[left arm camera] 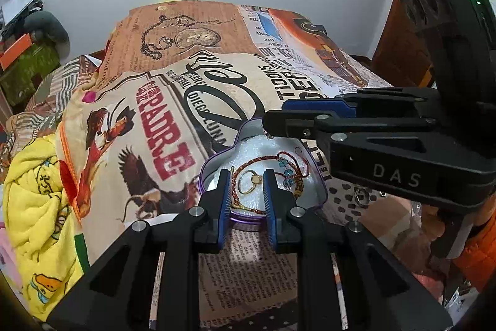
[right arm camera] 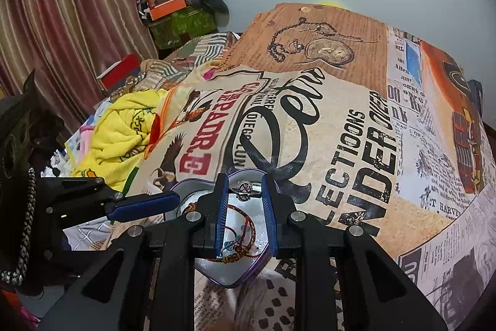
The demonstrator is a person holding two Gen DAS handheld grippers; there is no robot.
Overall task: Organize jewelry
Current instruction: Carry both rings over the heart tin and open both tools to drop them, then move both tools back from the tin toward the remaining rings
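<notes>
A heart-shaped purple tin (left arm camera: pixel 319 191) with white foam lining sits on the printed bedspread. It holds a braided red bracelet (left arm camera: pixel 263 162), a gold ring (left arm camera: pixel 249 183) and a beaded cord (left arm camera: pixel 286 172). My left gripper (left arm camera: pixel 246 179) is open, its jaws over the tin's near rim around the gold ring. My right gripper (right arm camera: pixel 245 186) holds a silver ring (right arm camera: pixel 245 190) between its fingertips above the tin (right arm camera: pixel 248 275). The bracelet (right arm camera: pixel 245 225) lies below it. The right gripper's fingers (left arm camera: pixel 297 123) show at the tin's far side in the left wrist view.
A small silver ring (left arm camera: pixel 361 196) lies on the spotted cloth right of the tin. A yellow towel (left arm camera: pixel 34 191) is bunched at the bed's left. Boxes and clothes (right arm camera: pixel 176 14) are stacked by the curtain. The left gripper (right arm camera: pixel 142 205) reaches in from the left.
</notes>
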